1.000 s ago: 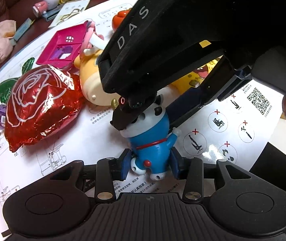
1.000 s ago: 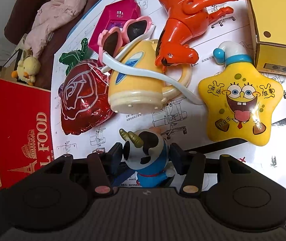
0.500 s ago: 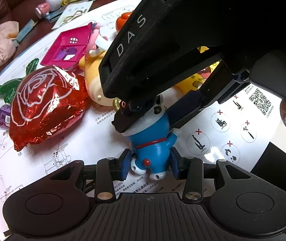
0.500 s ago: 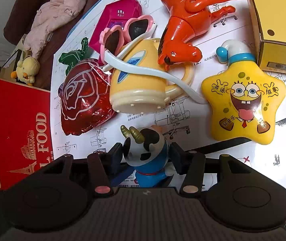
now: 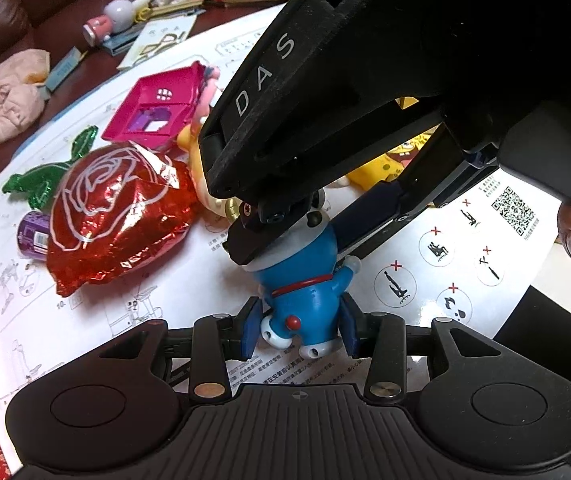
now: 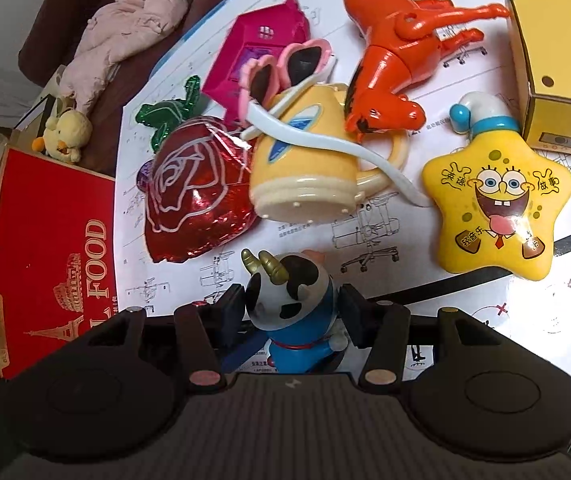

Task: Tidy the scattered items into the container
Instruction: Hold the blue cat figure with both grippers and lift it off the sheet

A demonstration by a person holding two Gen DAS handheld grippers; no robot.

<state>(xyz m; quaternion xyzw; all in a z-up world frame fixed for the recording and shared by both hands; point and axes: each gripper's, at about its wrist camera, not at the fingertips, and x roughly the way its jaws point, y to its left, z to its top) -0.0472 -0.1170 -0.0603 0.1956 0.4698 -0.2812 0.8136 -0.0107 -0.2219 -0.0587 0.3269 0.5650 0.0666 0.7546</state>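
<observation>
A blue cat figurine with a black-and-white cow hood [image 5: 305,292] [image 6: 293,300] is held between both grippers above a white instruction sheet [image 5: 165,280]. My left gripper [image 5: 299,330] is shut on its lower body. My right gripper [image 6: 291,312] is shut on its hooded head; its black body fills the upper right of the left wrist view. A red rose foil balloon [image 6: 197,192], a yellow toy cup [image 6: 305,172], pink heart sunglasses [image 6: 285,64], an orange horse [image 6: 397,48] and a yellow star toy [image 6: 497,204] lie scattered. A yellow box [image 6: 557,64] stands at the far right.
A red "FOOD" box [image 6: 45,264] lies at the left edge. A pink toy house [image 5: 157,108] sits behind the balloon. A pink cloth [image 5: 1,108], a plush chick [image 6: 65,136] and small clutter lie on the dark table beyond the sheet.
Both grippers keep their hold on the figurine. The pair has drifted slightly, so the balloon and toys sit a little further right and lower in the views.
</observation>
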